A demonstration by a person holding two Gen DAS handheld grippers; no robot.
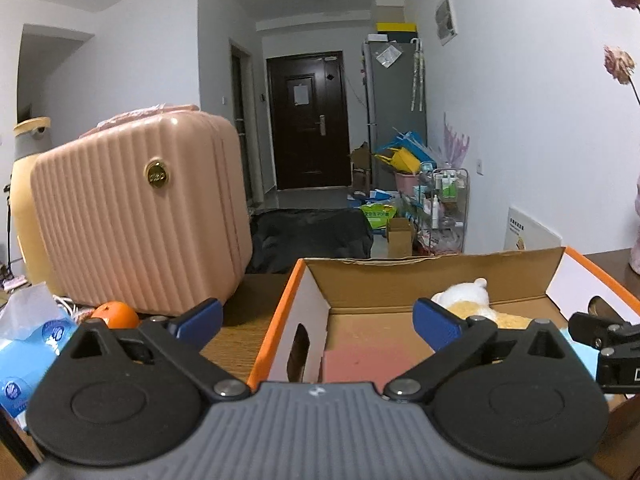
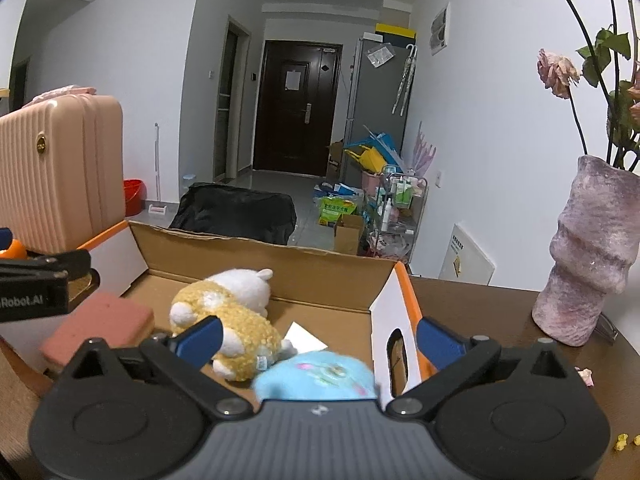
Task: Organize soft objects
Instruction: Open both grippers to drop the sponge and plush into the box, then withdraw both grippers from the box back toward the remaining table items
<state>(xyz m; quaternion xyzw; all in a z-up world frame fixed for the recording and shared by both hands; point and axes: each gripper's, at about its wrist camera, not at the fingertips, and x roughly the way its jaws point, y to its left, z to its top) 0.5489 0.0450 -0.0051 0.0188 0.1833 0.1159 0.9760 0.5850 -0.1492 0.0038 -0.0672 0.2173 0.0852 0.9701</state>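
Note:
An open cardboard box with orange edges (image 1: 312, 280) (image 2: 264, 256) stands on the wooden table. Inside lie a pink sponge block (image 1: 360, 362) (image 2: 100, 328), a yellow and white plush toy (image 2: 232, 312) (image 1: 476, 304), and a light blue soft toy (image 2: 316, 376). My left gripper (image 1: 316, 320) is open and empty above the box's left side, over the sponge. My right gripper (image 2: 320, 338) is open and empty above the box's right side, just over the blue toy. The right gripper also shows in the left wrist view (image 1: 600, 336); the left one shows in the right wrist view (image 2: 44, 276).
A pink ribbed suitcase (image 1: 140, 212) (image 2: 60, 168) stands on the table left of the box, with an orange (image 1: 116, 315) and a blue tissue pack (image 1: 28, 344) in front. A purple vase with dried roses (image 2: 588, 252) stands right of the box.

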